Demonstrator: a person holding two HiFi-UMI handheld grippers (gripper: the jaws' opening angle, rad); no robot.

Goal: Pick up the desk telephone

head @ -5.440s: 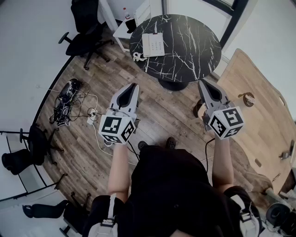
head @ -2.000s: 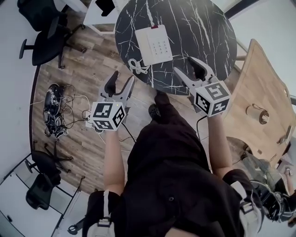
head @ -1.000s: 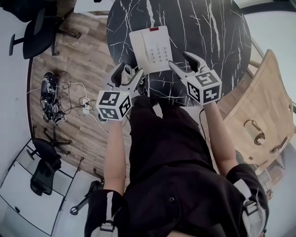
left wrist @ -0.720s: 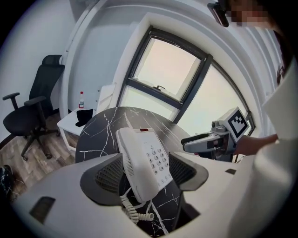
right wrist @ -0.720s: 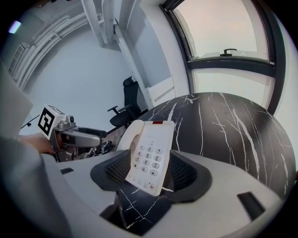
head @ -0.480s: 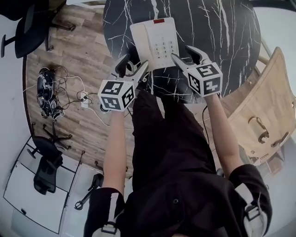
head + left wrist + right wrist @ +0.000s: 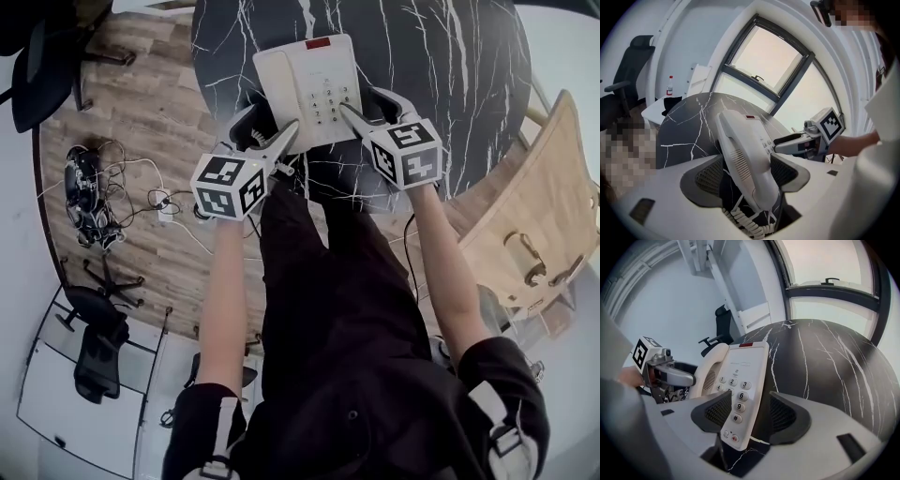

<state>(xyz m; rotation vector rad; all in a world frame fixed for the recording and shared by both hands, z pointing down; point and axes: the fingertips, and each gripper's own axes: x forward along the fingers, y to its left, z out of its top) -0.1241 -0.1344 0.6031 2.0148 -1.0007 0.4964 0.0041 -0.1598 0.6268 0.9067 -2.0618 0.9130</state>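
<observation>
A white desk telephone [image 7: 307, 86] with handset, keypad and a red strip lies near the front edge of a round black marble table [image 7: 441, 66]. My left gripper [image 7: 266, 126] is open at the phone's left front corner. In the left gripper view the handset [image 7: 746, 157] stands between the open jaws of this gripper [image 7: 747, 176], and the coiled cord [image 7: 747, 224] hangs just below. My right gripper [image 7: 364, 103] is open at the right front corner. In the right gripper view the keypad end of the phone [image 7: 740, 380] sits between the spread pads of that gripper [image 7: 749, 416].
Black office chairs [image 7: 47, 66] and a tangle of cables [image 7: 84, 187] are on the wood floor at the left. A light wooden tabletop [image 7: 534, 234] is at the right. A small white side table with a bottle [image 7: 670, 86] stands beyond the marble table.
The person has walked up to the table. Both grippers have sunk and moved forward, from short of the table edge to either side of the phone's near end.
</observation>
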